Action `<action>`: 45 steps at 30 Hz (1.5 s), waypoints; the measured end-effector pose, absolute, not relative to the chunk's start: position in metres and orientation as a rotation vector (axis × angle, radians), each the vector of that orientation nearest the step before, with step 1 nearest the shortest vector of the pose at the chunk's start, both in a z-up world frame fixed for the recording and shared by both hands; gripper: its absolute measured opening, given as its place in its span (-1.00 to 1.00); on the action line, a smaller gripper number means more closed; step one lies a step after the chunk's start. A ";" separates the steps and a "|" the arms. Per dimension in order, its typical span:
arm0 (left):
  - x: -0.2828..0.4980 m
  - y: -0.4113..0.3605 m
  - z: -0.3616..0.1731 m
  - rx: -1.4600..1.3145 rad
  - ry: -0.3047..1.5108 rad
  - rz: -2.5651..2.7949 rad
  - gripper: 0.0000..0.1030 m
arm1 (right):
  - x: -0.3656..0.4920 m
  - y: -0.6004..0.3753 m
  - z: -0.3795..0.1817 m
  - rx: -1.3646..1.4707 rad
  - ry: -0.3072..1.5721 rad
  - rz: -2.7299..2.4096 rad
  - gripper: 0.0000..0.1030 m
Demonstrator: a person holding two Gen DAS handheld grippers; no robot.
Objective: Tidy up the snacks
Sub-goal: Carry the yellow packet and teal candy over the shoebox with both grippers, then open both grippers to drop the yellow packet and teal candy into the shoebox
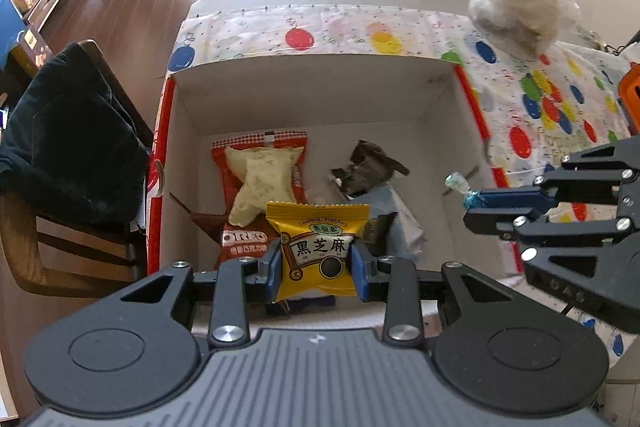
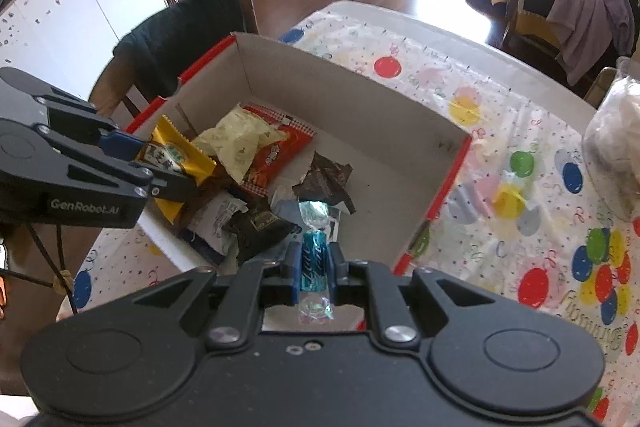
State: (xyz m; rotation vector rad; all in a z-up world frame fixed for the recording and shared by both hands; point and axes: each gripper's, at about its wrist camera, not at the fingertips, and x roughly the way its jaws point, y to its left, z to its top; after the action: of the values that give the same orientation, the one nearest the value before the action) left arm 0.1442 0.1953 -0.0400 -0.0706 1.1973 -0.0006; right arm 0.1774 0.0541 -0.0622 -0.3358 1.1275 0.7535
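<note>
The blue-padded fingers (image 1: 276, 269) of the left gripper (image 1: 318, 267) are seen closed to packet width on a yellow sesame snack packet (image 1: 318, 251), which is pinched by its two side edges and held flat, label up, its long axis running from 6 toward 12 o'clock in the left wrist view. The right gripper (image 2: 316, 259) is shown almost fully closed on a teal twist-wrapped candy (image 2: 316, 259), whose long axis also runs along the fingers, one twisted end pointing ahead toward 12 o'clock.

Both loads are held over the near end of a white cardboard box (image 1: 308, 87) with red outer sides, which rests on a balloon-print tablecloth (image 1: 560, 99). Inside the box, an Oreo packet (image 1: 244, 239), a pale cream wrapper (image 1: 262, 183) lying on it, and a dark crumpled wrapper (image 1: 370, 167) are gathered toward the near half; the far floor is bare.

In the left wrist view the candy appears at about 3 o'clock, just inside the box's right wall. The yellow packet looks to be nearer the pile, directly above the Oreo packet's near end, so it is judged that either item could be released with little further travel. A clear bag of pale contents (image 1: 516, 7) stands on the cloth beyond the box at 1 o'clock.
</note>
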 end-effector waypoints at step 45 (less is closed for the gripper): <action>0.144 0.168 -0.069 0.052 1.200 -0.062 -0.04 | 0.169 0.062 -0.089 -0.332 1.182 0.730 -0.22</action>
State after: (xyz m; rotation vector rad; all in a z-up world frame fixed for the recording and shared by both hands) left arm 0.1443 0.1677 -0.0695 0.0524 1.2000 -0.0623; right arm 0.1694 0.0615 -0.0888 -0.3323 1.1820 0.7302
